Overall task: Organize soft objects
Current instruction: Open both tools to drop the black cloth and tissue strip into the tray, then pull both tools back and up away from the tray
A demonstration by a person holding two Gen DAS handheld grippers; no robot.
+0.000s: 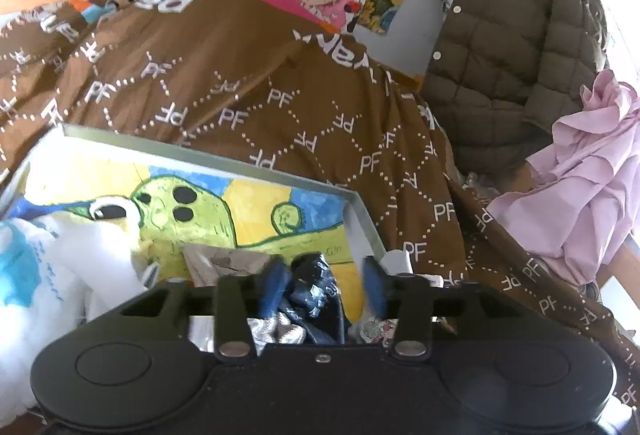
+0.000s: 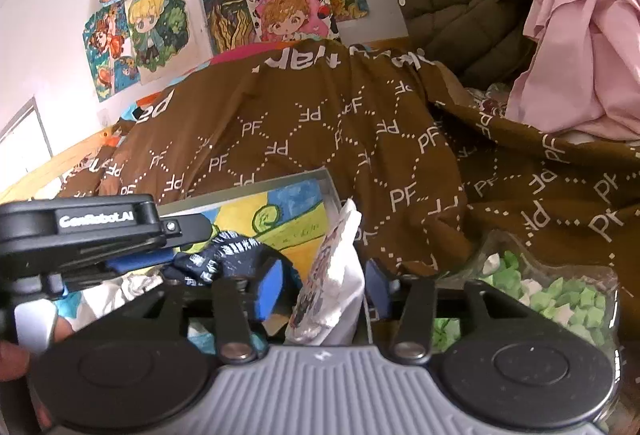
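Both claws are apart, the left gripper (image 1: 326, 281) around the dark sock (image 1: 314, 285) and the right gripper (image 2: 326, 289) around the white sock (image 2: 336, 275), so pull back slowly without snagging.

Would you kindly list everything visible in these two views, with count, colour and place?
Quilt with PF print: one, brown, heaped behind the tray.
Shallow metal tray: one, grey, cartoon picture inside, foreground.
Dark patterned cloth: one, navy-white, in tray.
White printed cloth: one, at tray's right edge.
Plush toy: one, white-blue, left.
Quilted jacket: one, olive, right rear.
Pink garment: one, beside jacket.
Jar of paper stars: one, clear, green-white filling, right.
Wall drawings: several, multicoloured.
Left gripper: black, open around dark cloth.
Right gripper: open around white cloth.
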